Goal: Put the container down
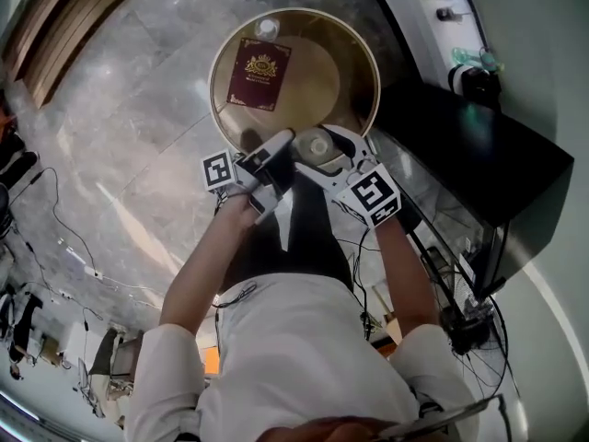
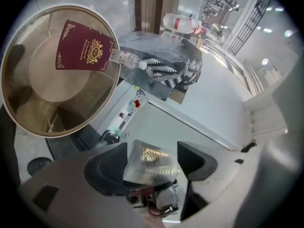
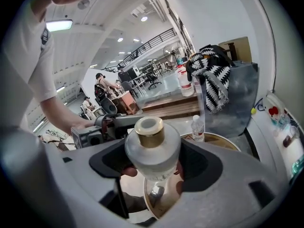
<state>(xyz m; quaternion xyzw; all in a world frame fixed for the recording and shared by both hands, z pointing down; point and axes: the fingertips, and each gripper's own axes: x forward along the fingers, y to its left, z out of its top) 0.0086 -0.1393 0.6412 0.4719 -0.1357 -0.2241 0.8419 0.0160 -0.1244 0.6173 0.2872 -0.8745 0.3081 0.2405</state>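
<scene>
A frosted glass container (image 1: 317, 144) with a gold collar hangs over the near edge of the round glass-topped table (image 1: 373, 72). My right gripper (image 1: 329, 153) is shut on it; in the right gripper view the container (image 3: 152, 148) fills the gap between the jaws of that gripper (image 3: 154, 161), gold neck toward the camera. My left gripper (image 1: 283, 147) meets it from the opposite side. In the left gripper view the container (image 2: 152, 161) sits tight between both jaws of that gripper (image 2: 152, 166), so it looks shut on it too.
On the table lie a burgundy booklet (image 1: 259, 74) and a small water bottle (image 1: 267, 28). A black counter (image 1: 479, 145) stands to the right. A grey bag with a black-and-white scarf (image 2: 171, 68) sits beyond the table. Cables (image 1: 74, 247) trail over the marble floor.
</scene>
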